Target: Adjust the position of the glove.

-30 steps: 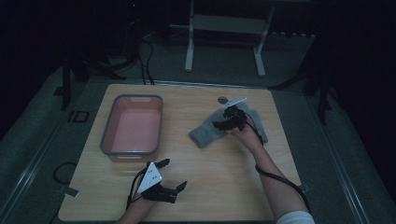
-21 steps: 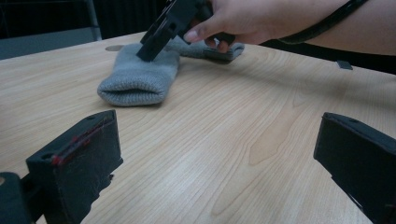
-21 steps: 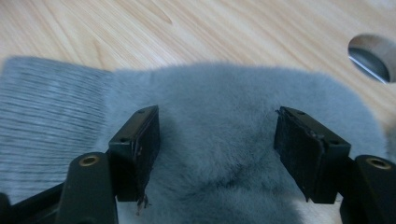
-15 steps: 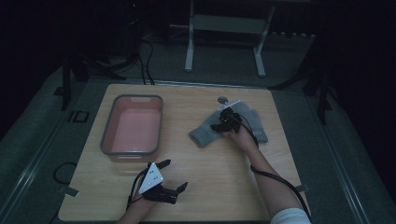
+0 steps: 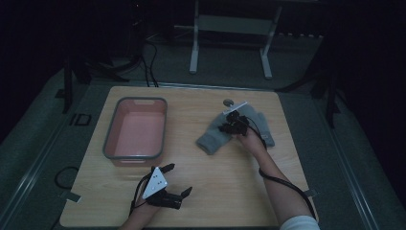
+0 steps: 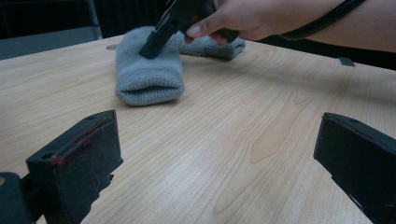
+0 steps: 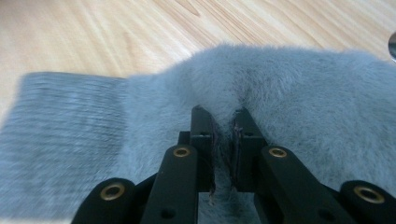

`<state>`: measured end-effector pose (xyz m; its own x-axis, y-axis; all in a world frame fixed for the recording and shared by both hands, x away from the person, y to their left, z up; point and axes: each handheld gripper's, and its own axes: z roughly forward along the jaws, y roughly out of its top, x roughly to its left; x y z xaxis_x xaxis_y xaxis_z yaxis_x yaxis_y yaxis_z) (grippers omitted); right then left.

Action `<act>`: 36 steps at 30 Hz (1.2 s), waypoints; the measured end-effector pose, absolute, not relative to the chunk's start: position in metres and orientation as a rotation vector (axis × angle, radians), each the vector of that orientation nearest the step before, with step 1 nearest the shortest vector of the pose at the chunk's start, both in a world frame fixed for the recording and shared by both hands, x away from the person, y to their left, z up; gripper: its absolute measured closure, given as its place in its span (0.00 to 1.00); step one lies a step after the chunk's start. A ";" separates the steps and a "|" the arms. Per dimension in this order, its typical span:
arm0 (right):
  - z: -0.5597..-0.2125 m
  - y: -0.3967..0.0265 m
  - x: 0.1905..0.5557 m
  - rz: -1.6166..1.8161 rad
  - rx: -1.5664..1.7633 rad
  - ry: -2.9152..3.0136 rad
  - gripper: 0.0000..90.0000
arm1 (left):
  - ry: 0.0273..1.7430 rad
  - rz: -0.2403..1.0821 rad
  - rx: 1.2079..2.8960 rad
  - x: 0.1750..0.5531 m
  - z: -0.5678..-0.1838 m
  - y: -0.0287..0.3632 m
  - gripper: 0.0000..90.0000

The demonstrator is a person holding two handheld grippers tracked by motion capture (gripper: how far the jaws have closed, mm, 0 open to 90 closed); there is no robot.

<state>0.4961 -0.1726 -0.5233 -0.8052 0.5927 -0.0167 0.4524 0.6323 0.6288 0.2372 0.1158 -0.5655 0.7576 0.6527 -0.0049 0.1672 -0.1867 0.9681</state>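
Gloves (image 5: 218, 136) lie grey on the far right of the table (image 5: 230, 191) in the high view, your right gripper (image 5: 229, 125) is down on the near one, the pink bin (image 5: 135, 130) at the left has nothing in it, and your left gripper (image 5: 174, 179) waits near the front edge. Left gripper view: your jaws stand wide apart over bare wood, holding nothing. Right gripper view: your jaws have just been closing and now pinch a fold of fuzzy glove (image 7: 280, 93), so the grab looks made, lift and drop still to do.
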 end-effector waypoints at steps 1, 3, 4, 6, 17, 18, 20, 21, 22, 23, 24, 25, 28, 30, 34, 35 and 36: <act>-0.520 -0.174 0.494 0.936 0.833 2.643 0.92 | 0.650 0.493 1.735 0.237 -0.566 0.116 0.01; -0.510 -0.176 0.487 0.968 0.762 2.661 0.92 | 0.648 0.494 1.736 0.237 -0.566 0.116 0.01; -0.507 -0.177 0.484 0.979 0.733 2.669 0.92 | 0.647 0.497 1.737 0.237 -0.565 0.116 0.01; -0.497 -0.176 0.475 1.009 0.661 2.690 0.92 | 0.647 0.497 1.737 0.237 -0.565 0.115 0.01; -0.455 -0.154 0.427 1.226 0.199 2.884 0.92 | 0.657 0.502 1.727 0.238 -0.565 0.116 0.01; -0.457 -0.151 0.425 1.203 0.168 2.896 0.92 | 0.659 0.500 1.728 0.238 -0.565 0.116 0.01; -0.465 -0.141 0.424 1.107 0.121 2.937 0.92 | 0.655 0.499 1.732 0.238 -0.565 0.116 0.01; -0.465 -0.141 0.424 1.107 0.121 2.937 0.92 | 0.655 0.499 1.732 0.238 -0.565 0.116 0.01; -0.479 -0.133 0.426 1.030 0.106 2.978 0.92 | 0.651 0.503 1.731 0.237 -0.565 0.116 0.01; -0.485 -0.131 0.427 1.001 0.102 2.979 0.92 | 0.650 0.503 1.731 0.237 -0.565 0.116 0.01; -0.490 -0.129 0.429 0.983 0.113 2.990 0.92 | 0.650 0.503 1.732 0.237 -0.565 0.116 0.01; -0.496 -0.128 0.432 0.954 0.108 3.001 0.92 | 0.652 0.498 1.731 0.237 -0.565 0.116 0.01; -0.514 -0.123 0.440 0.831 0.112 3.020 0.91 | 0.656 0.492 1.729 0.238 -0.565 0.116 0.01; -0.523 -0.123 0.446 0.811 0.130 3.019 0.91 | 0.655 0.492 1.730 0.238 -0.565 0.116 0.01; -0.527 -0.125 0.455 0.868 0.161 2.950 0.79 | 0.654 0.492 1.734 0.237 -0.565 0.116 0.01; -0.526 -0.125 0.456 0.878 0.159 2.948 0.76 | 0.654 0.491 1.734 0.237 -0.565 0.116 0.01; -0.525 -0.126 0.456 0.887 0.161 2.953 0.71 | 0.655 0.490 1.734 0.237 -0.565 0.116 0.01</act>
